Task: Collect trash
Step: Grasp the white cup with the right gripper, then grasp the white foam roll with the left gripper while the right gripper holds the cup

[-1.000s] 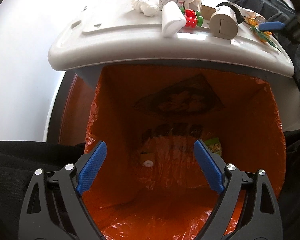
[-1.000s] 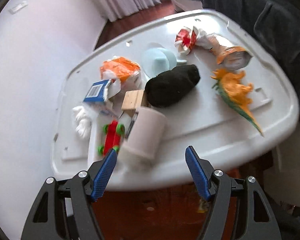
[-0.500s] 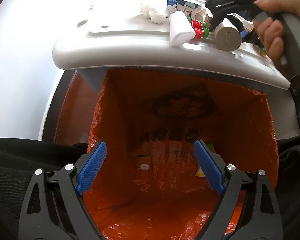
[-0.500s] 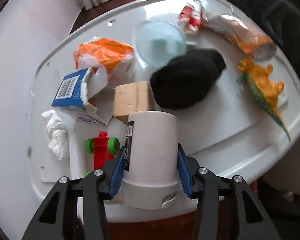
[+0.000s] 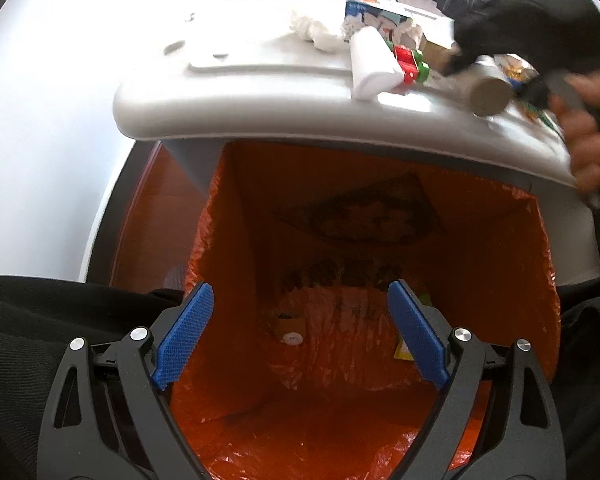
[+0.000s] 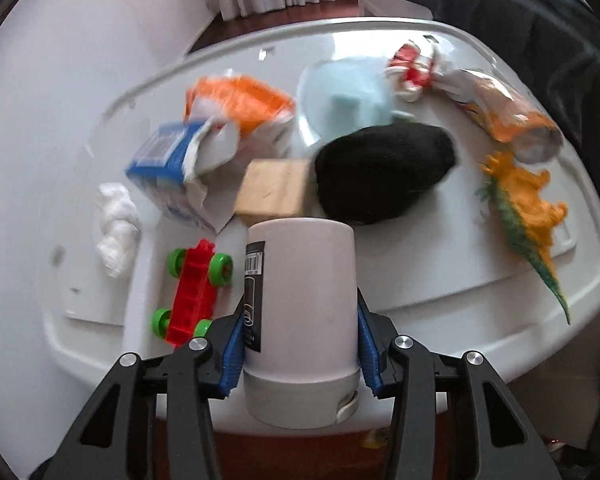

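Grasp step: right tool (image 6: 300, 356) pinching white canister (image 6: 300, 312) on worktop (image 6: 440, 280); jaws just closed. Left tool (image 5: 300, 344) spread over orange-lined bin (image 5: 500, 280). Next: lift, carry to bin.

Black skeletal left gripper (image 5: 300, 336), blue ribbed jaws (silver screws), right gripper (image 6: 300, 344) alike, dark sleeve (image 5: 540, 12)
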